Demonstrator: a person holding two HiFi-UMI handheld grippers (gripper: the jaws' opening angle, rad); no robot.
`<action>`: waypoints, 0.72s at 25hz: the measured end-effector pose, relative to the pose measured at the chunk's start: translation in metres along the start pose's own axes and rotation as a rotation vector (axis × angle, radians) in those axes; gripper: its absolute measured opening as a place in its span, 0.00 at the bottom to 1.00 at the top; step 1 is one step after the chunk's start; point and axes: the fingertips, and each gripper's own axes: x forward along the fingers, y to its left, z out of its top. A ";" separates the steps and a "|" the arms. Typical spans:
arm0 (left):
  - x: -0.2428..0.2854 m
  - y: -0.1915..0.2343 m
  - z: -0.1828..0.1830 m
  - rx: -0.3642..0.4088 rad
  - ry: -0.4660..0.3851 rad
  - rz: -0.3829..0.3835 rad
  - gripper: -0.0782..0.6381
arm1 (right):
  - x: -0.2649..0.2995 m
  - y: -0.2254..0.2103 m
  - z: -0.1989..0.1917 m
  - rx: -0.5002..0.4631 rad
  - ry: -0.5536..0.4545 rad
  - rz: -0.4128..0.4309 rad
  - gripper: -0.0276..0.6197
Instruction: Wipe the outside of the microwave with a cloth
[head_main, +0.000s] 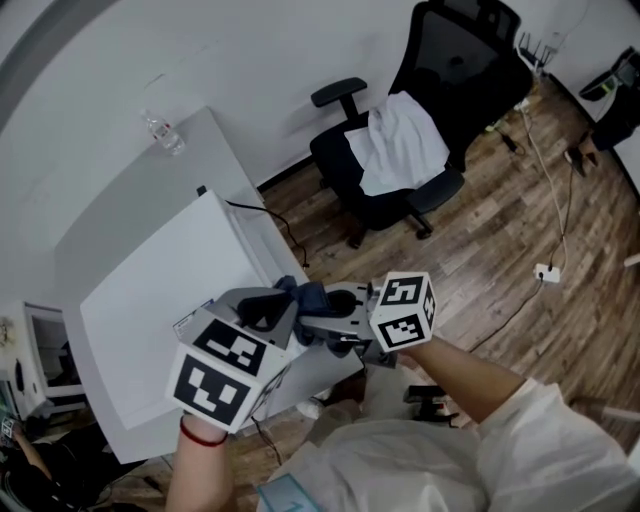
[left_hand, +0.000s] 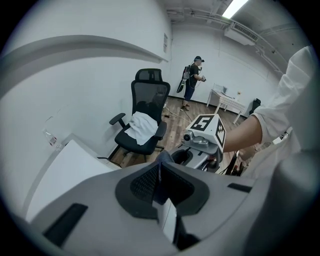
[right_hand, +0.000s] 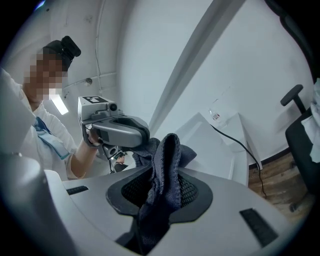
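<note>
Nearest the camera, the left tongs (left_hand: 159, 180) are pinched almost shut on a thin edge of the dark blue knitted cloth (right_hand: 167, 165). The right tongs (right_hand: 162, 192) are clamped on a thicker fold of it that bunches up above the pads. In the head view the two face each other tip to tip, with the cloth gathered in a short bundle between them.

Just beneath them is the white box-shaped microwave (head_main: 170, 310), seen from above. The cloth hangs over its near right edge, and I cannot tell whether any of it touches the casing. The broad top panel shows no streaks or damp marks. A black cable (head_main: 250, 208) leaves the microwave's far side.

The microwave stands on a white surface (head_main: 215, 135), which also carries a clear plastic bottle (head_main: 165, 132) near the wall. Further off, on the wooden plank floor (head_main: 500, 240), is a black mesh office chair (head_main: 460, 60) with a white garment (head_main: 400, 145) draped over its seat.

Wiping does not look begun: the cloth seems to be being gathered or passed between the tongs, not pressed flat. The top, sides and front all appear left to do.
</note>
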 end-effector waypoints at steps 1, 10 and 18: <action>0.000 -0.001 0.000 0.005 -0.001 -0.006 0.13 | 0.000 -0.001 -0.001 -0.004 0.003 -0.013 0.21; -0.002 -0.002 -0.002 0.036 0.016 -0.030 0.13 | 0.002 -0.011 -0.011 -0.019 0.020 -0.097 0.21; 0.000 -0.003 -0.004 0.028 0.016 -0.034 0.13 | 0.001 -0.010 -0.012 -0.034 0.036 -0.106 0.21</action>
